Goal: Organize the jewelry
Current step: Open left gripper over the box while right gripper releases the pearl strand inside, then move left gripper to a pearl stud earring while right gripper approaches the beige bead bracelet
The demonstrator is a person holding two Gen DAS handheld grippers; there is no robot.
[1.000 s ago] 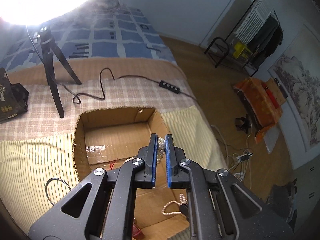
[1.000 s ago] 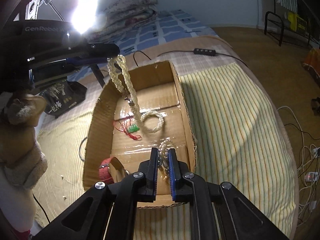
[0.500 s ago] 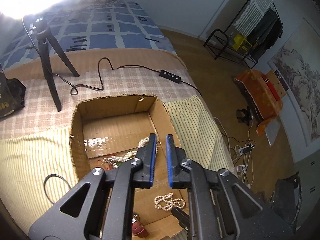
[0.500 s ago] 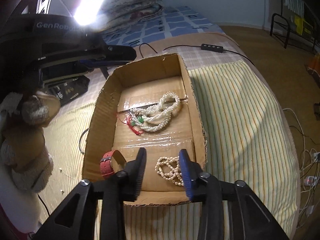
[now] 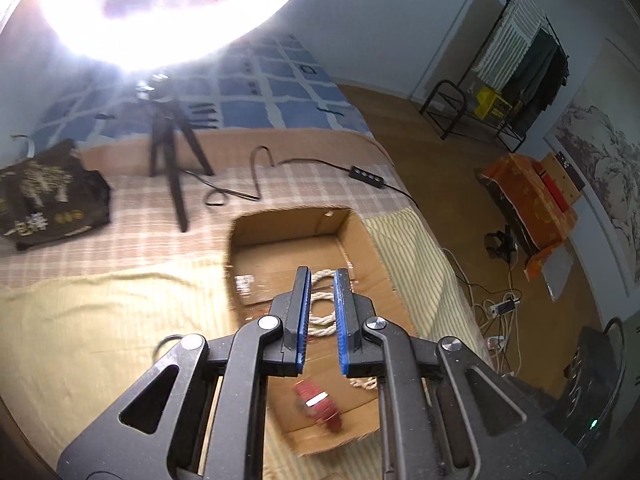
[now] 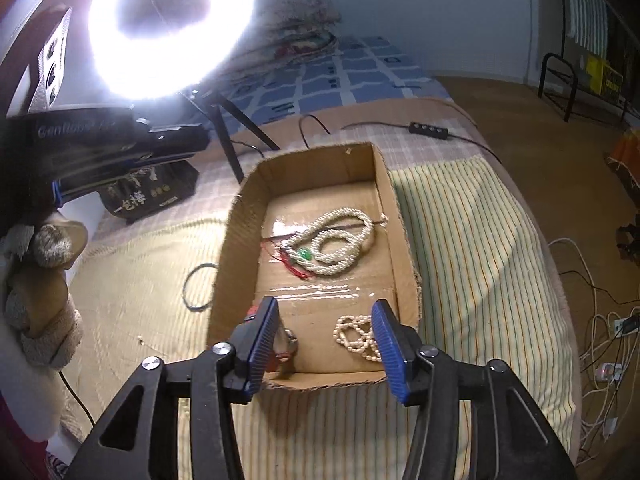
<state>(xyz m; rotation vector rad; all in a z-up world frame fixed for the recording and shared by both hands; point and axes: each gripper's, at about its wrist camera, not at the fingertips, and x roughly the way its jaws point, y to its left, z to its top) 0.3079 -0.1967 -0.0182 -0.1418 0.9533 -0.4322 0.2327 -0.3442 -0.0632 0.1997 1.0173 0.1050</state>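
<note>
**Both necklaces are down in the box**

Now that the beads have left both grippers, all the jewelry lies in the cardboard box (image 6: 394,216) on the bed. A second ago the left gripper (image 5: 322,280) pinched a long white rope necklace and held it up over the box, and the right gripper (image 6: 326,320) pinched a small pearl string. Half a second ago both had let go. Now the long rope necklace (image 6: 336,240) rests in loops at the far end of the box, next to a green bead (image 6: 305,254) on red thread. The small pearl string (image 6: 356,336) sits in a little heap at the near end, close to the right wall. A red watch strap (image 5: 318,402) lies at the near left corner.

This means the put-away step looks done for these two pieces. I cannot see any more jewelry outside the box, only a thin dark ring (image 6: 196,286) on the yellow blanket (image 6: 472,248), and I cannot tell what it is.

The left gripper hangs above the middle of the box, pointing down and forward. Its blue fingers (image 5: 303,316) stand a little apart and hold nothing; the rope necklace shows through the gap, well below. It has pulled back up, so more of the bed and the ring light (image 6: 172,28) is in view.

The right gripper hovers over the near edge of the box. Its fingers are spread wide and empty, with the pearl string just beside the right one and the watch strap by the left one.
</note>
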